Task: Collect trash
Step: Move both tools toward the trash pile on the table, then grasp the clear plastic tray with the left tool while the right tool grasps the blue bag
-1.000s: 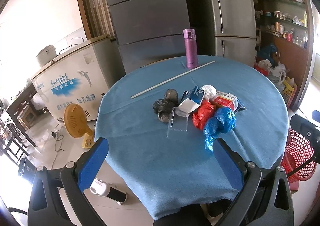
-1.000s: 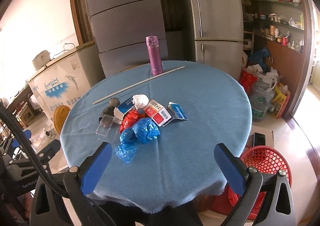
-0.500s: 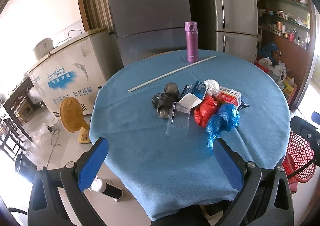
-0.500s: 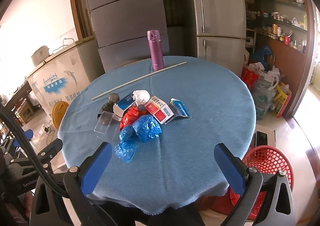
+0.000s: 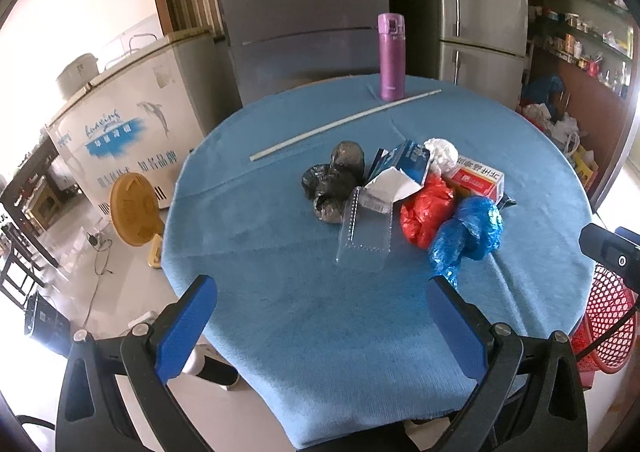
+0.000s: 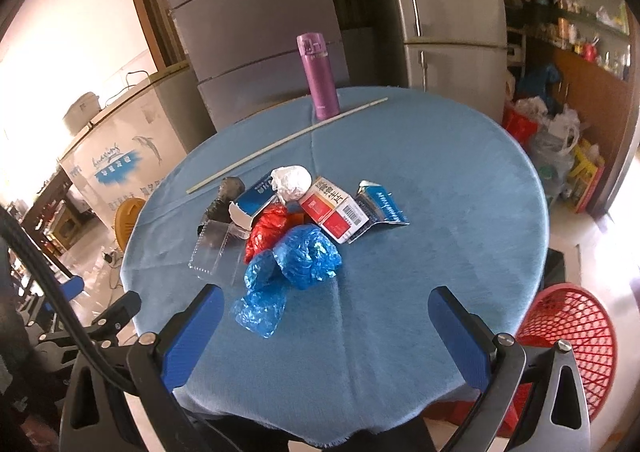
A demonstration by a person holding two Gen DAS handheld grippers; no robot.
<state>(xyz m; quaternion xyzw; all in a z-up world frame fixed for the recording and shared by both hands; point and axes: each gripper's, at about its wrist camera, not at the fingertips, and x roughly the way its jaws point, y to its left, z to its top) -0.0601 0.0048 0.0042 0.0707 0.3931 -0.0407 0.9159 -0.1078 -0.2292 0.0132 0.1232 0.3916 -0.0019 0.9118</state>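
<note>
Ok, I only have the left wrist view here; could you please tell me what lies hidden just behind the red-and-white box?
Observer: The right wrist view shows a flattened blue packet on the tablecloth, touching the red-and-white box on its right side.
Operator: Thank you. I see only an edge of the red basket; where does it stand?
Observer: The red basket is on the floor by the table's near right edge, with most of its open top showing.
Operator: And is the right gripper holding anything?
Observer: No, the right gripper is open, with nothing between its fingers.
</note>
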